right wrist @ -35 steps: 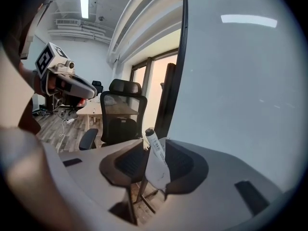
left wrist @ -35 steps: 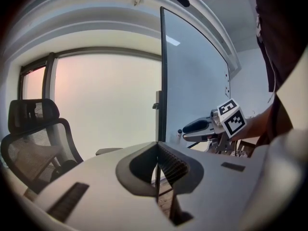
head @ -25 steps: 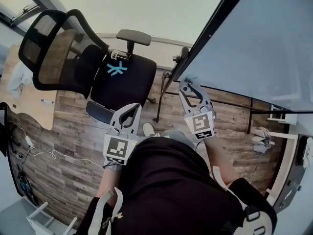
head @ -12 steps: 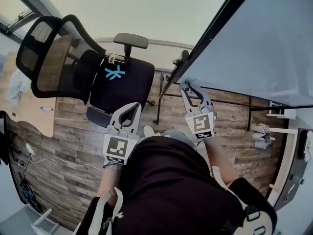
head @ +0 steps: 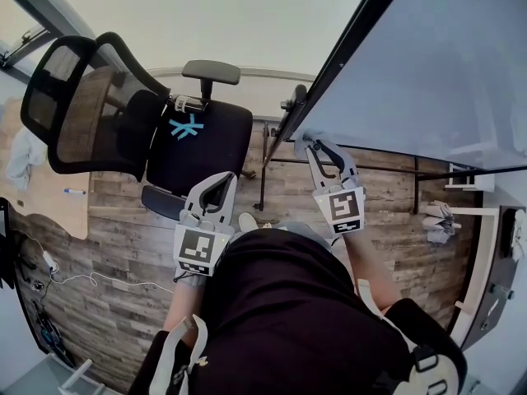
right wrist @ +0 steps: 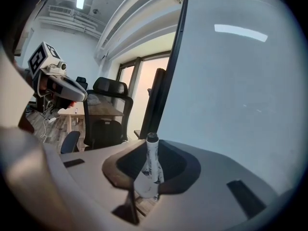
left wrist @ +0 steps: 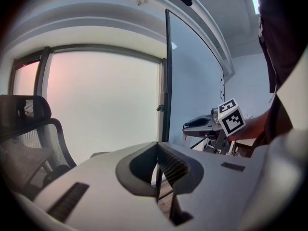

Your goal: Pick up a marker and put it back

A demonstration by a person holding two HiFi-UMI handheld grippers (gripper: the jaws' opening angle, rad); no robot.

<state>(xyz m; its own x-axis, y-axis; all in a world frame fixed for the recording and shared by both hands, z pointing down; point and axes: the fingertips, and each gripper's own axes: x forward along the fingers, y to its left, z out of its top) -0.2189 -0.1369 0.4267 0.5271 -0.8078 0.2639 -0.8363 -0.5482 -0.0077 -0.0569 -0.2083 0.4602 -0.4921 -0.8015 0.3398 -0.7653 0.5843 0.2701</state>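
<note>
Closing on marker [right wrist: 152, 165], right claw [head: 309, 144] sits beside whiteboard edge [head: 342, 56].

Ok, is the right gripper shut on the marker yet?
Shut on it: the jaws of the right gripper, just now closing, press both sides of the marker.

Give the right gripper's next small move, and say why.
Probably a short lift, drawing the marker clear of the whiteboard. The right gripper has just been closing its jaws, and in its own view the marker stands upright between them, apparently pinched. The grip looks made, so a small test lift seems the sensible step.
</note>
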